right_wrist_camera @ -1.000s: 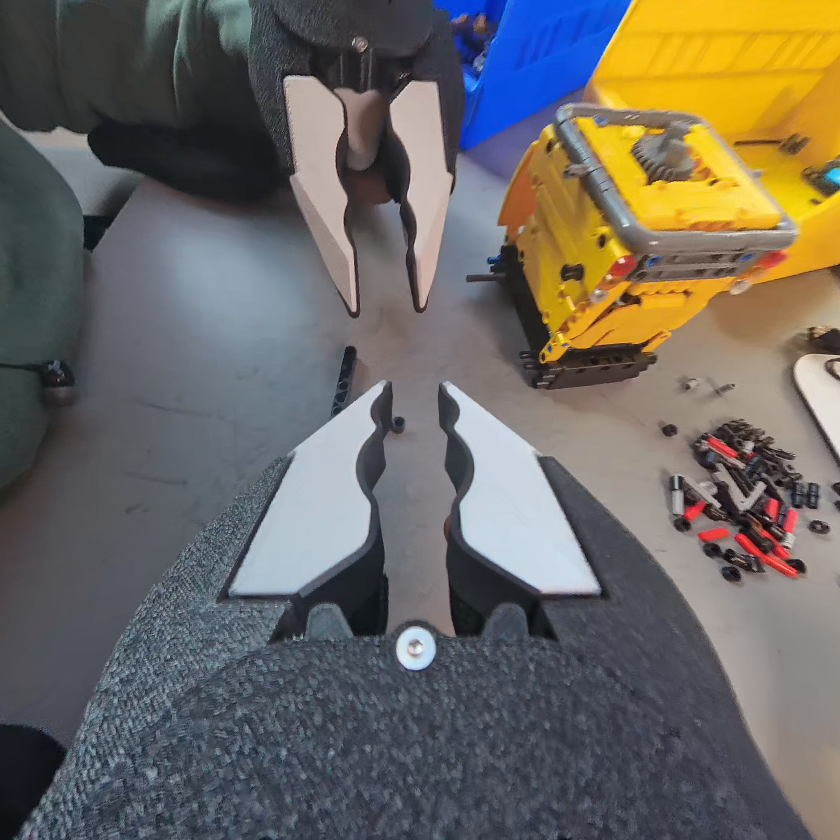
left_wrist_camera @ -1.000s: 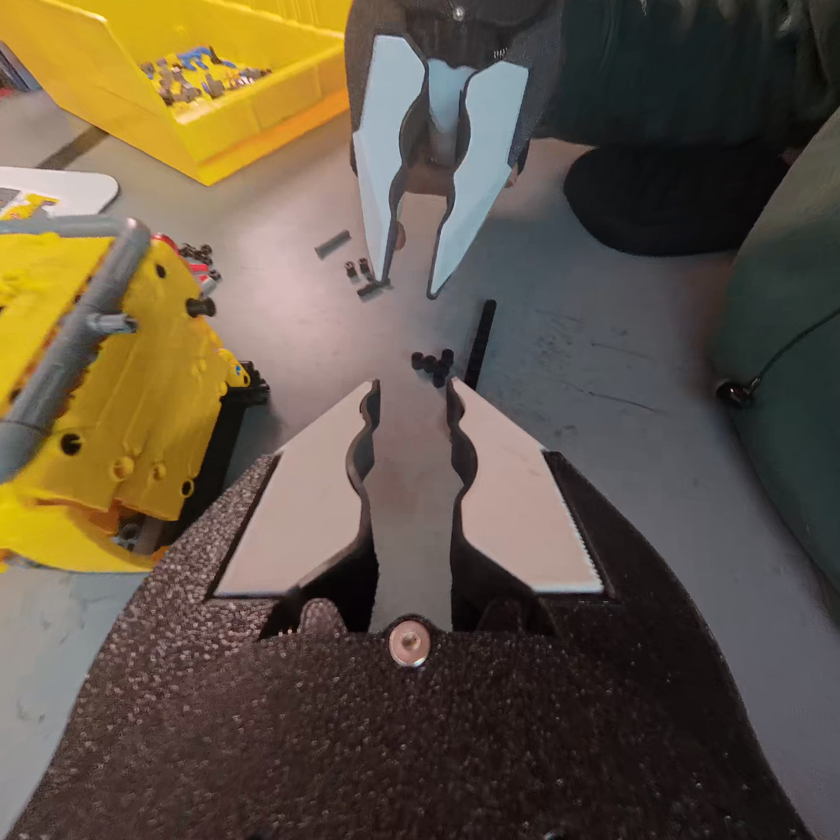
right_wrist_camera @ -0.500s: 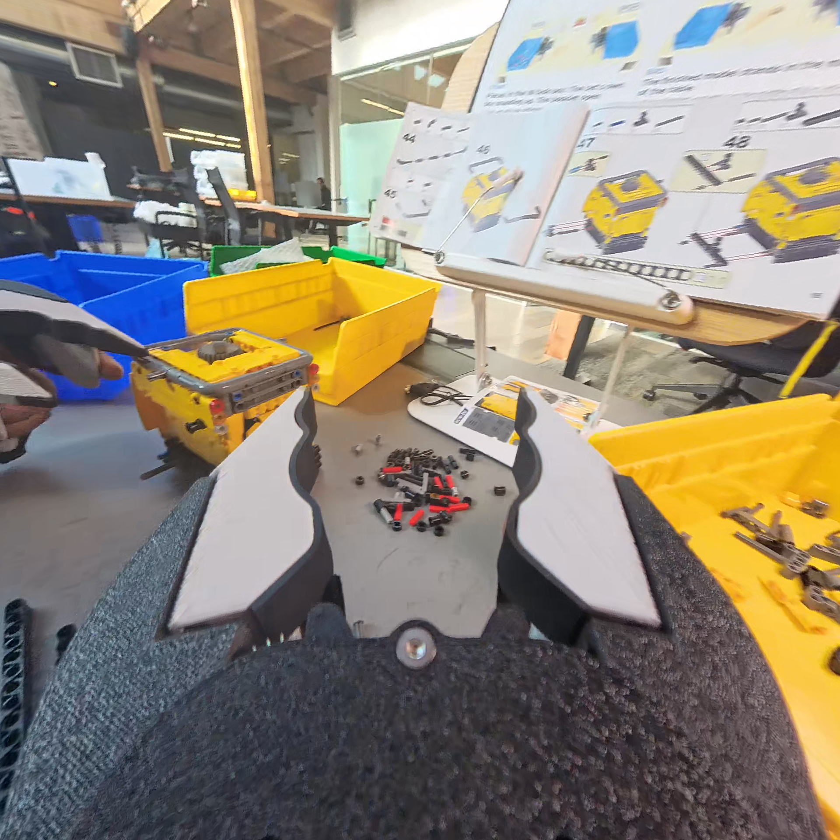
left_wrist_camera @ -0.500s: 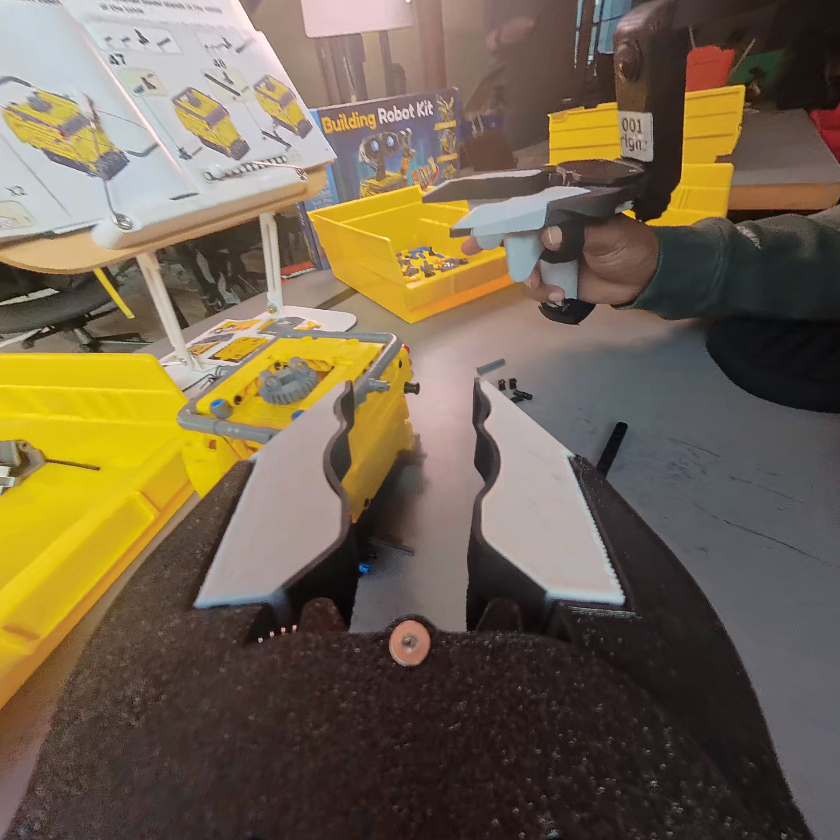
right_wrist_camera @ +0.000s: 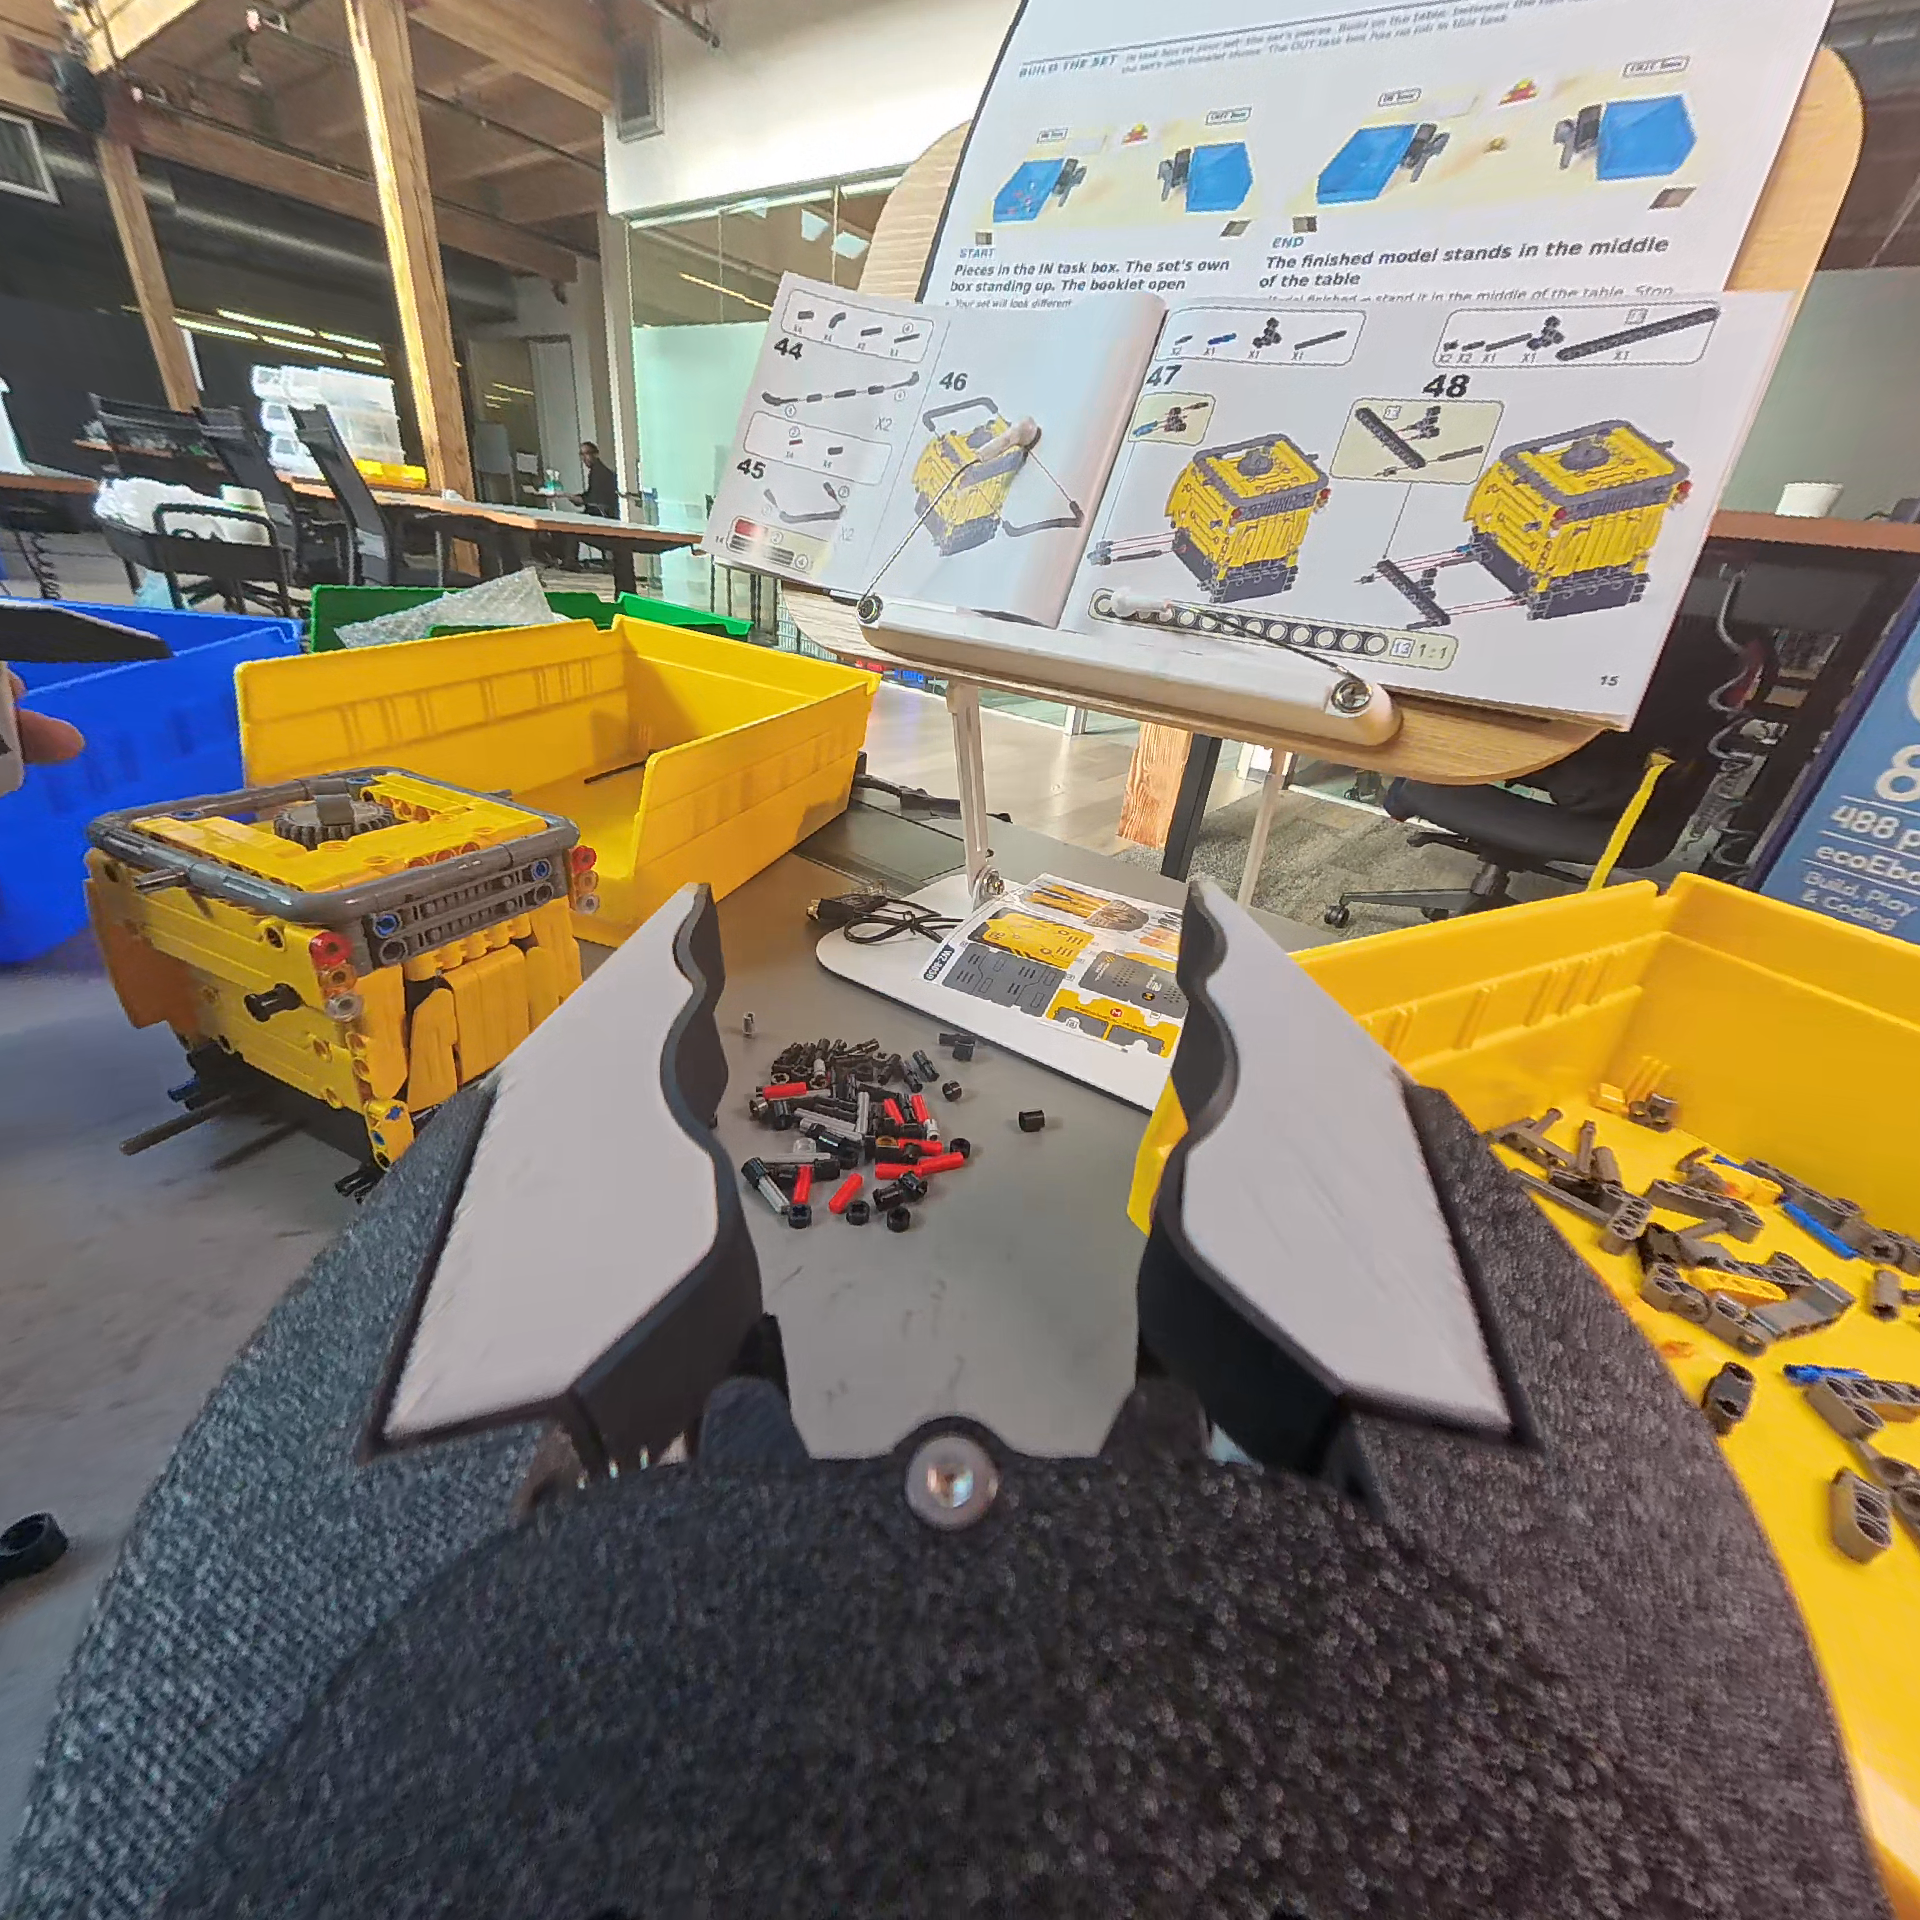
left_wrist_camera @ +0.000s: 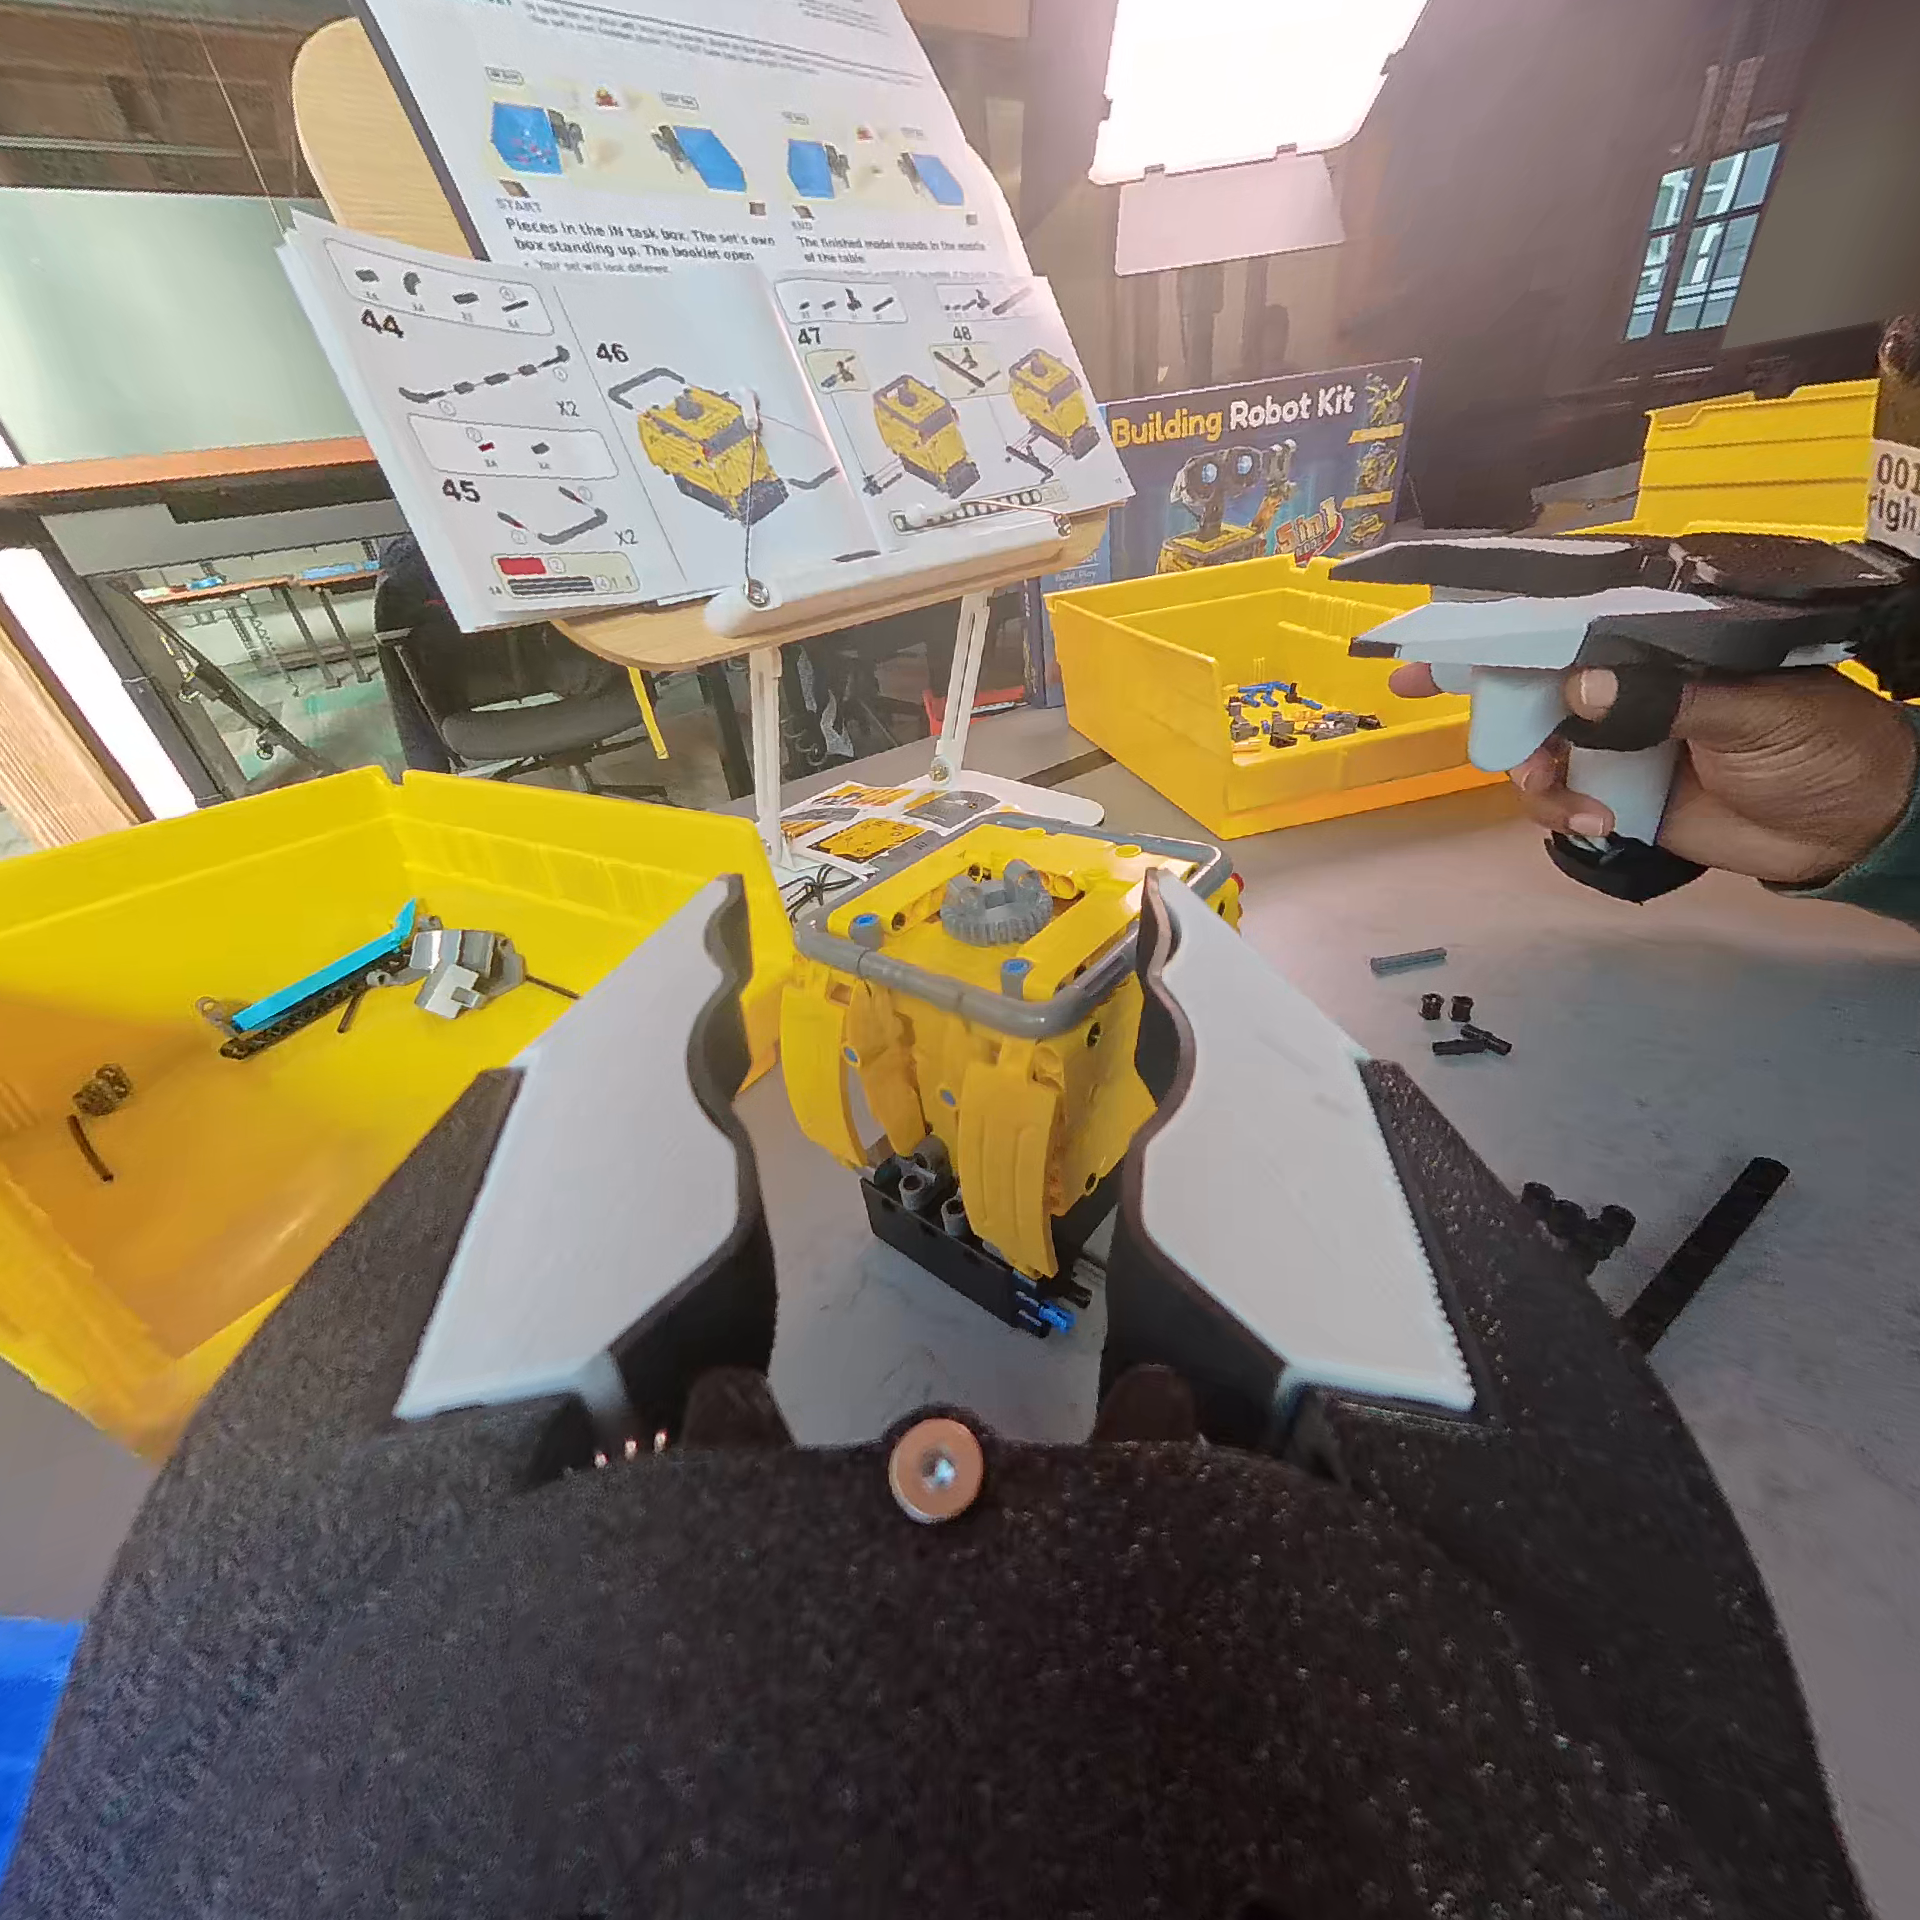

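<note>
Yellow brick model sits framed between the spread left gripper; right gripper, also spread, hangs above loose pins.

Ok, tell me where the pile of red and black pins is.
Right wrist view: pins lie on the table, framed by the open right tongs, right of the yellow model.

Writing can be read in several places. In the left wrist view, a white printed sheet at eleven o'clock carries lines of print on the wooden stand. The open instruction booklet below it carries numerals. The blue kit box at one o'clock bears a title. At two o'clock, a white sticker on the right gripper bears print. In the right wrist view, a printed leaflet lies at twelve o'clock.
</note>
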Action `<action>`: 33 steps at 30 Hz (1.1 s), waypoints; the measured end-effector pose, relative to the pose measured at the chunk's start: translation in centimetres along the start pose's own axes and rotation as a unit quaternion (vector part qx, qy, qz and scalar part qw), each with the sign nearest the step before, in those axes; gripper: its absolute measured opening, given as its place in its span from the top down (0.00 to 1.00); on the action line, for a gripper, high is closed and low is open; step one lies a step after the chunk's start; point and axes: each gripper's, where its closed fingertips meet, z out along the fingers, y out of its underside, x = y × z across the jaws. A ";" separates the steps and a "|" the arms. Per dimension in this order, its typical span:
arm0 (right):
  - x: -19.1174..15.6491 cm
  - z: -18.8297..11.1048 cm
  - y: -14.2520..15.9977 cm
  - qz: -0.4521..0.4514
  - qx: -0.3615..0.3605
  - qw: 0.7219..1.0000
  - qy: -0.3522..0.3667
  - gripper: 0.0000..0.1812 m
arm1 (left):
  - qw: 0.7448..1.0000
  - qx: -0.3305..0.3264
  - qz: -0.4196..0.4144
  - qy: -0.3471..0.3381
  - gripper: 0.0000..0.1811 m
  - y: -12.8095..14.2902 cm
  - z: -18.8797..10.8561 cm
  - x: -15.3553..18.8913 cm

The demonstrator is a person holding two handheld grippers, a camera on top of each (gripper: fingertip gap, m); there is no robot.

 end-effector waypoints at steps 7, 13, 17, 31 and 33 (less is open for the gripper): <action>0.4 0.1 0.6 0.004 -0.010 1.000 0.004 0.52 | 1.000 -0.014 0.008 0.007 0.59 0.7 0.3 0.4; 0.6 0.2 0.9 0.007 -0.013 1.000 0.006 0.53 | 1.000 -0.017 0.008 0.004 0.59 0.7 0.3 0.2; 1.0 0.2 0.6 0.002 -0.010 1.000 0.014 0.55 | 1.000 -0.019 0.006 0.001 0.60 0.8 0.3 0.0; 10.7 10.4 -6.9 -0.049 0.051 0.987 0.142 0.88 | 0.999 -0.044 0.013 -0.004 0.62 2.5 1.1 -0.3; 12.2 12.1 -6.2 -0.065 0.026 0.985 0.157 0.93 | 0.999 -0.040 0.012 -0.003 0.63 2.5 1.1 -0.4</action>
